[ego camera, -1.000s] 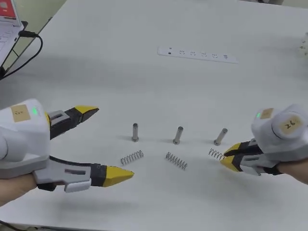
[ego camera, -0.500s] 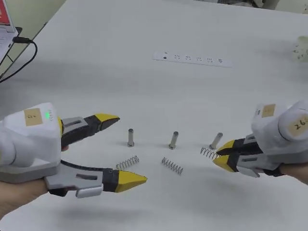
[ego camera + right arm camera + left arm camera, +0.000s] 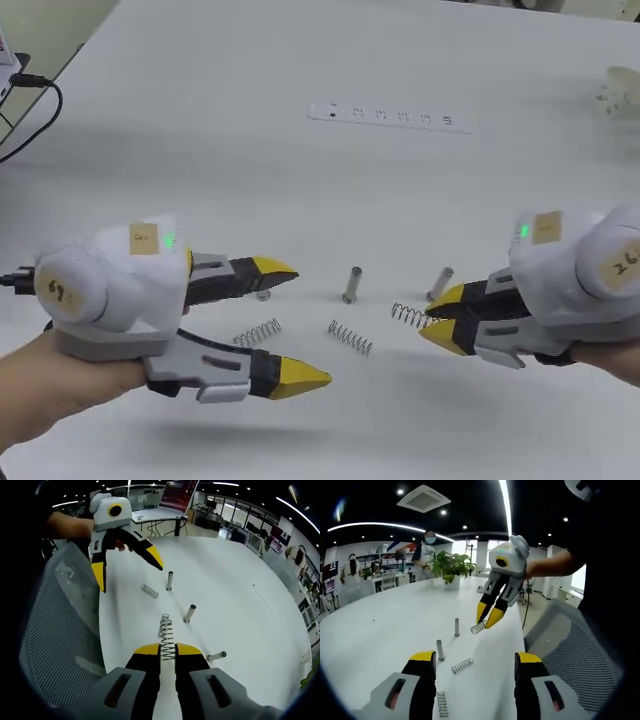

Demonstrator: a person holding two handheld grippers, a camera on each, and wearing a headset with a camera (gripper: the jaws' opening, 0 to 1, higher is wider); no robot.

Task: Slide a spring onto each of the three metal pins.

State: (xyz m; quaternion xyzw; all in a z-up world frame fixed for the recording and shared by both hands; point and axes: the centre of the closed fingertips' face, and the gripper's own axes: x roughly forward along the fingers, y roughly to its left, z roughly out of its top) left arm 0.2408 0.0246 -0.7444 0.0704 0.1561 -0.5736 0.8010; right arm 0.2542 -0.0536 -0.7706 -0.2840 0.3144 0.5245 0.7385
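Right gripper (image 3: pixel 432 318) clamped on one spring (image 3: pixel 408 316) | left gripper (image 3: pixel 311 325) gaping, empty | pins (image 3: pixel 189 613) apparently all bare | loose springs (image 3: pixel 257 333) await; none threaded.

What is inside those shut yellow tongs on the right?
A spring. The right tongs pinch one end of it, and the rest of the coil sticks out in front. The gripped end is partly covered by the tongs, so how far back it reaches cannot be seen.

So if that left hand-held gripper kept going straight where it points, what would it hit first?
Probably the loose middle spring, lying just ahead of the left hand-held gripper, if it travels low enough; height is hard to judge. Beyond that, the right hand-held gripper.
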